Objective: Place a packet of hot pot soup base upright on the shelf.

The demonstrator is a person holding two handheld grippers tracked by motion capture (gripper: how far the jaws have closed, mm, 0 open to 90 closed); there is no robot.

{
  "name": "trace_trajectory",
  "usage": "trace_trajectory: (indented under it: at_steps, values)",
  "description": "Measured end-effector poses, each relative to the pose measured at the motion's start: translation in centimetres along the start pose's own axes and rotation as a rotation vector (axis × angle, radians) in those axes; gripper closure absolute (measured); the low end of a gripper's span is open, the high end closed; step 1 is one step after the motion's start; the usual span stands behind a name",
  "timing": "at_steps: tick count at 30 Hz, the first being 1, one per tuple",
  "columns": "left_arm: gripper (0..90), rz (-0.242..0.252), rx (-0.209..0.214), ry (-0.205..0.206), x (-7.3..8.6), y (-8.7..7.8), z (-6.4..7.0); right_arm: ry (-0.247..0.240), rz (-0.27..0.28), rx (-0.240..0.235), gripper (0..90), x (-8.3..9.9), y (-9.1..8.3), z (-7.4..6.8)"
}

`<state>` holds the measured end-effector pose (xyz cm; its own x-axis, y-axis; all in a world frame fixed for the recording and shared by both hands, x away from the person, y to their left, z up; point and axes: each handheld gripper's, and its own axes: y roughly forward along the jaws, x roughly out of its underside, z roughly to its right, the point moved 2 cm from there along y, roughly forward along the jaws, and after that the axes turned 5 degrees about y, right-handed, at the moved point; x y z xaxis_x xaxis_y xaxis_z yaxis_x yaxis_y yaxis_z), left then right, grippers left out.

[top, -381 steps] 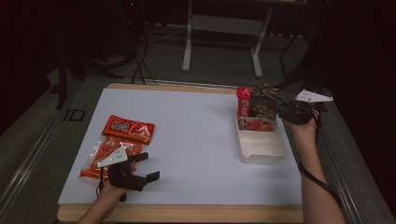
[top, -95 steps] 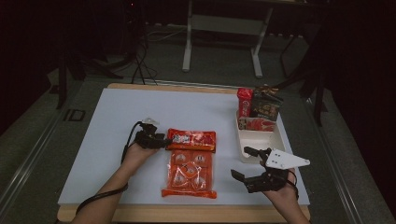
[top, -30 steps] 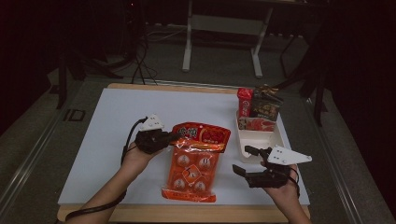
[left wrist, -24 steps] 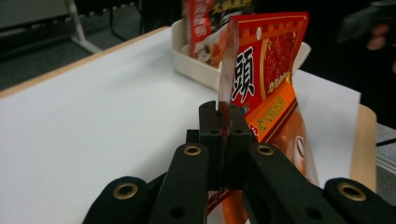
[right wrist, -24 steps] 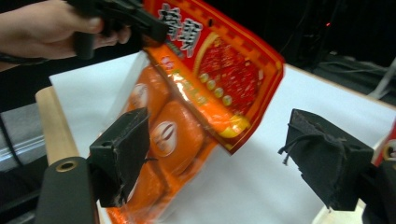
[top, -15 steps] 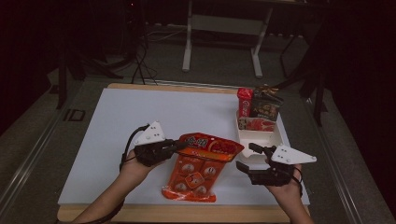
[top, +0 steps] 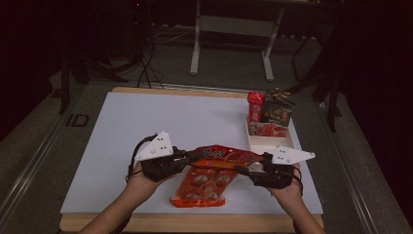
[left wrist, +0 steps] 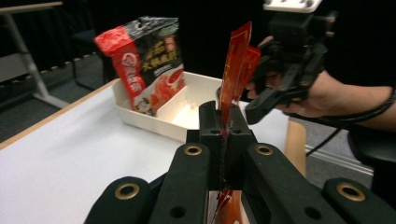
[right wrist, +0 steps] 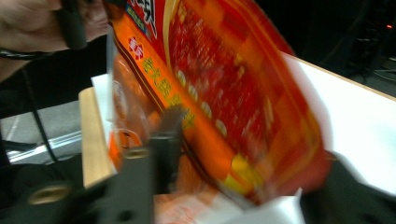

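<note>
Left gripper (top: 191,157) is clamped on the top edge of a red snack packet (top: 221,155); in the left gripper view its jaws stand pressed together on the packet's thin edge (left wrist: 232,70). Right gripper (top: 245,170) reaches the packet's other end from 3 o'clock; the blurred right gripper view has the packet (right wrist: 224,88) between its jaws, which stand apart, and whether they touch it I cannot tell.

Packet is lifted off the white table (top: 146,122), slung between the two grippers near the front edge, at about 6 o'clock of the mat. Under it lies an orange packet (top: 202,187), flat, partly covered by the red one.

At 2 o'clock, near the right gripper: white divided tray (top: 269,141). Its far compartment holds upright packets, a red one (top: 254,107) and a dark one (top: 276,112). Near compartment (left wrist: 189,112) looks bare in the left gripper view.
</note>
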<state>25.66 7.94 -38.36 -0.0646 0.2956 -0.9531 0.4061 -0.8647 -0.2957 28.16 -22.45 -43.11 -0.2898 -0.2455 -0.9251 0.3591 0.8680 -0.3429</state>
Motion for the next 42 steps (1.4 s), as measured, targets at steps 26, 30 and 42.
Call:
trace_trajectory:
  at_steps: [26,30,42]
  values:
    - [78.3,0.155,0.038,-0.080,-0.8,-1.6,-2.1,-0.125,0.008,-0.018,90.0,-7.7,-2.3,-1.6]
    - [56.4,0.155,0.006,-0.101,-0.5,-1.9,-2.1,-0.141,0.017,0.003,90.0,-8.5,-2.9,-1.6]
    - [10.8,0.100,-0.007,-0.151,1.5,-2.4,-2.3,-0.128,0.085,0.072,90.0,-11.2,-5.6,0.5]
